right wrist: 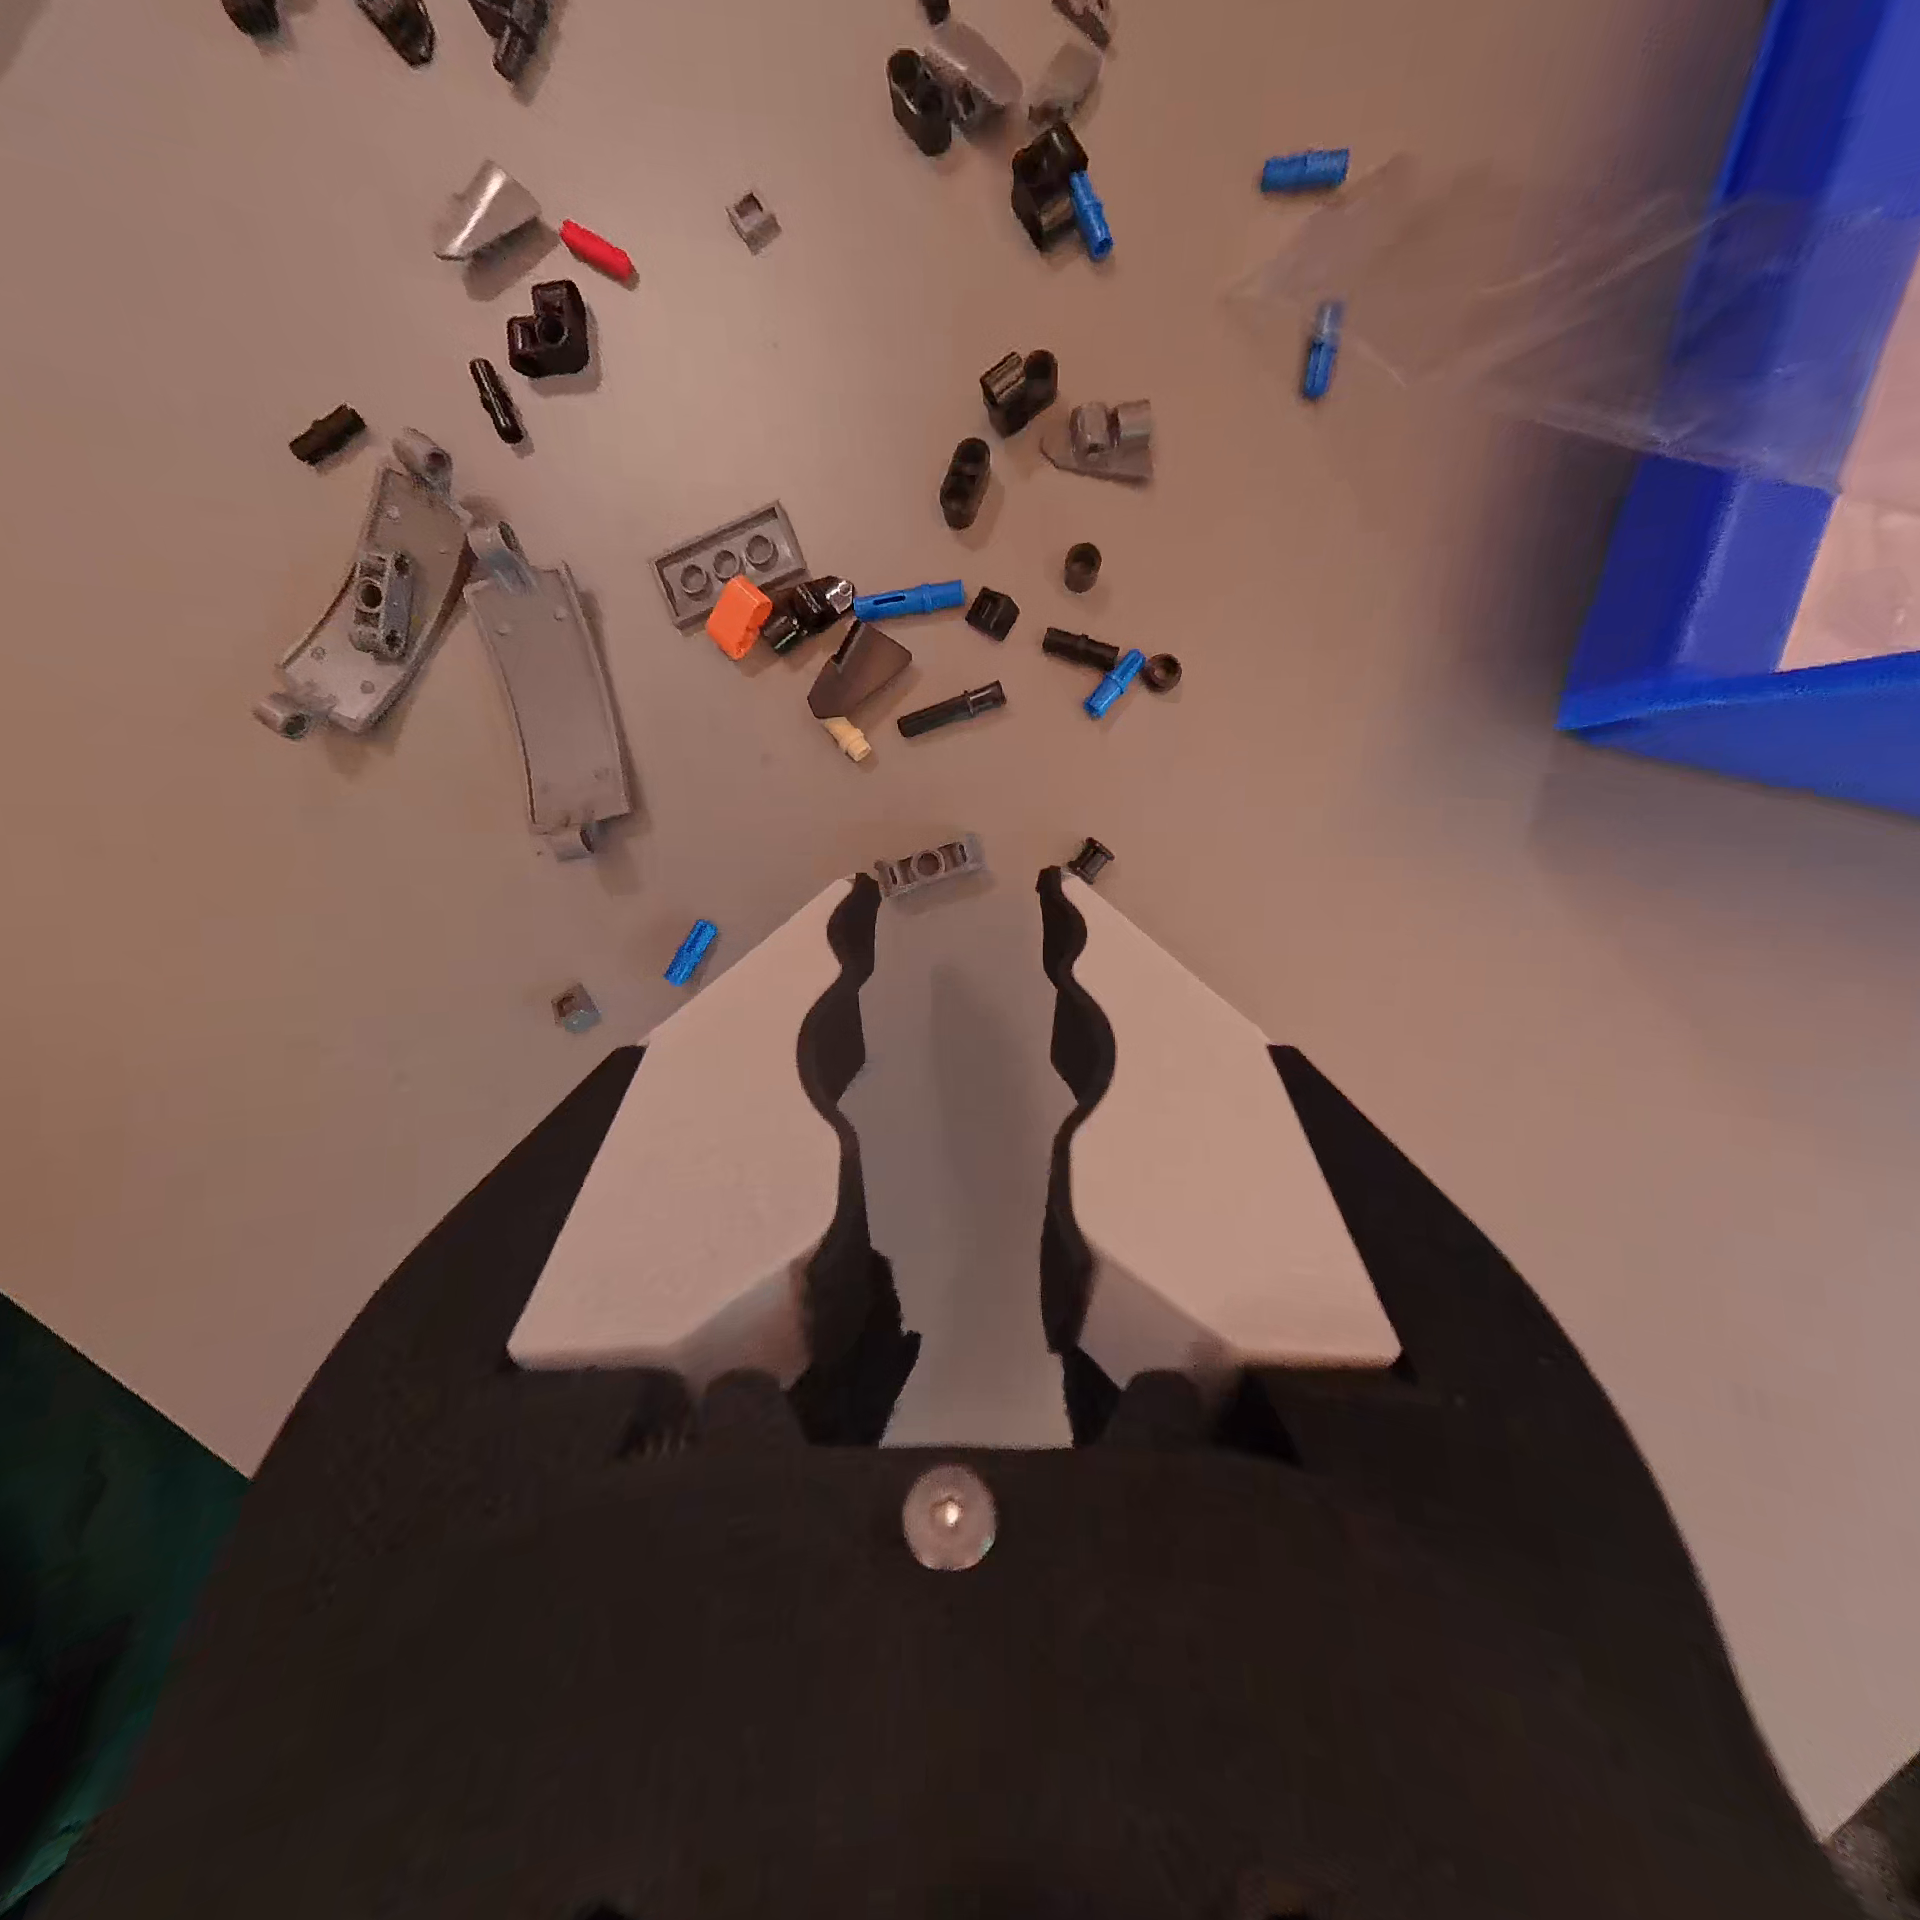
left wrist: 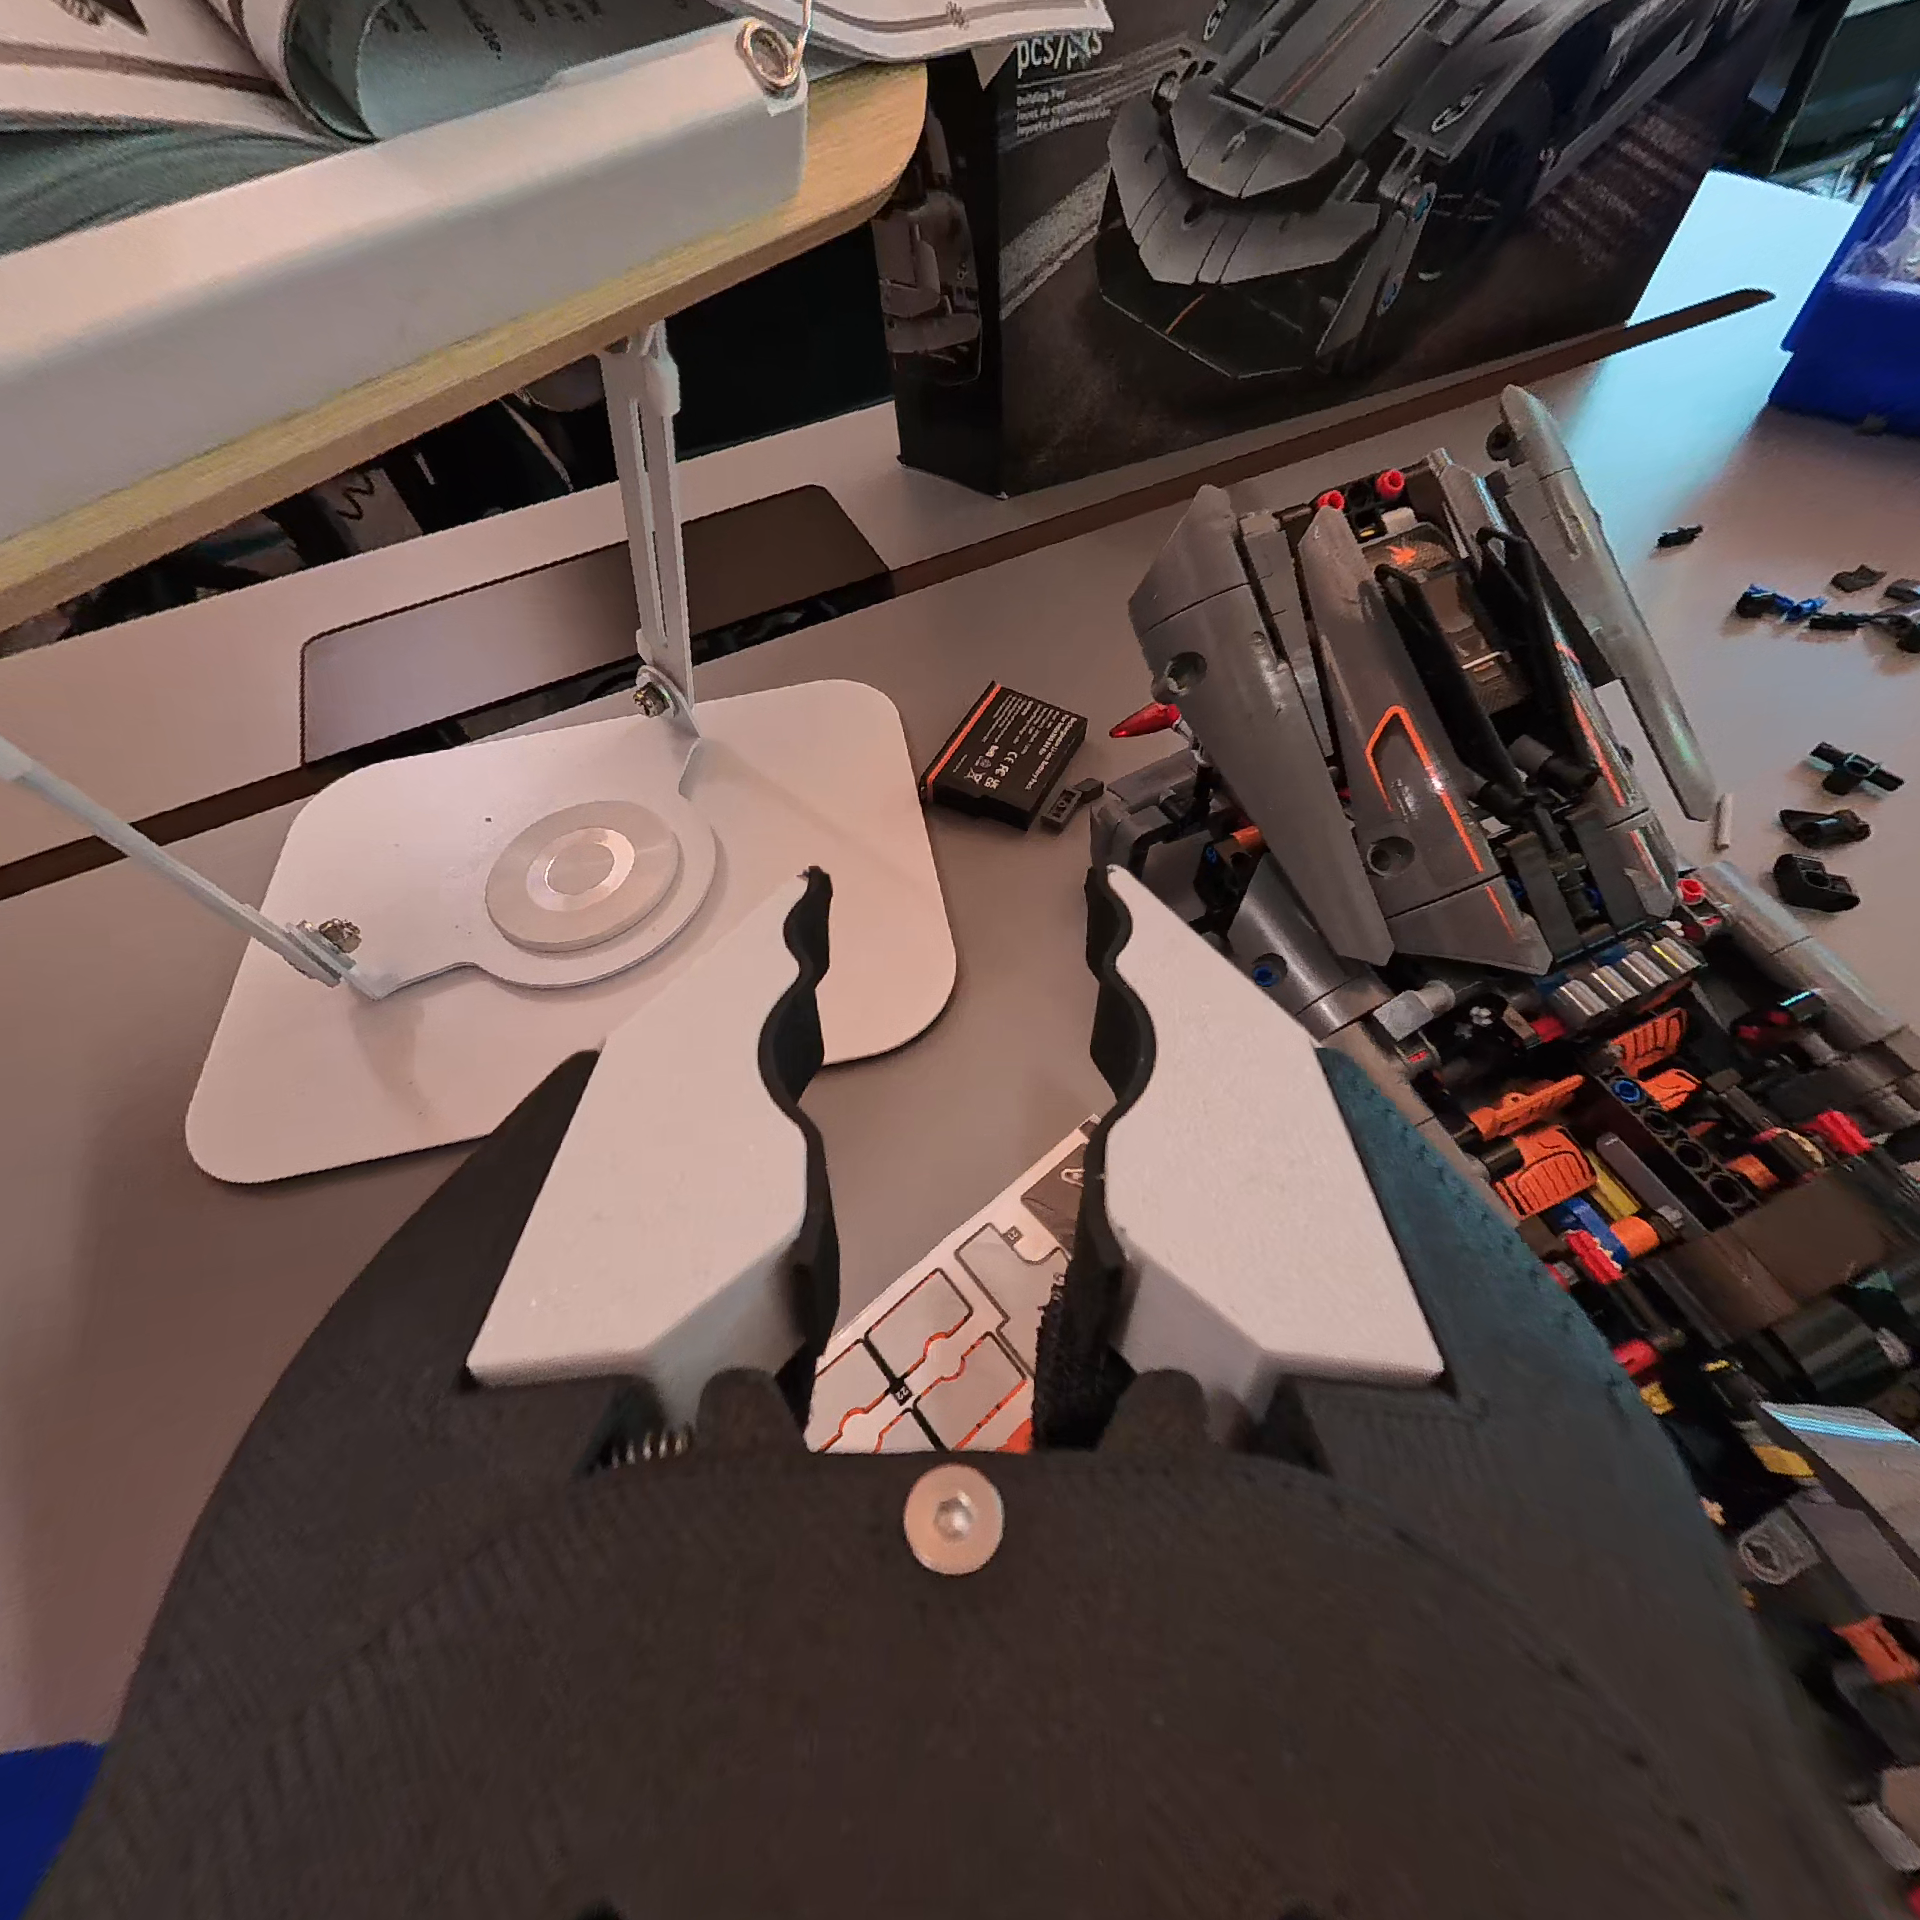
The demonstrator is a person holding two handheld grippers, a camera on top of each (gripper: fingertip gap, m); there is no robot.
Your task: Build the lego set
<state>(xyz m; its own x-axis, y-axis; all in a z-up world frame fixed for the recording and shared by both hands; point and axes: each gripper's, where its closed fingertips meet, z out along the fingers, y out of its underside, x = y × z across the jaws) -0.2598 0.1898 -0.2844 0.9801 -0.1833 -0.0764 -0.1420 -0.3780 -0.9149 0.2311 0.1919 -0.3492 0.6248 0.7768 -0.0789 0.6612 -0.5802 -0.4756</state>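
Note:
In the left wrist view a half-built grey, black and orange lego car lies on the grey table to the right of my left gripper. That gripper is open and empty, above a sticker sheet. In the right wrist view my right gripper is open and empty above the table. A small grey lego piece lies just ahead of its fingertips, and a small black piece lies by the right fingertip. Several loose black, blue, grey and orange pieces are scattered farther ahead, with two curved grey panels at the left.
A white book stand holding an open instruction booklet stands at the left. The lego box stands behind the car. A black battery lies between stand and car. A blue bin sits at the right, a clear plastic bag beside it. The grippers' ends are close to 50 centimeters from one another. To reach the black battery in a straight line is about 15 centimeters for my left fingers, about 45 centimeters for my right.

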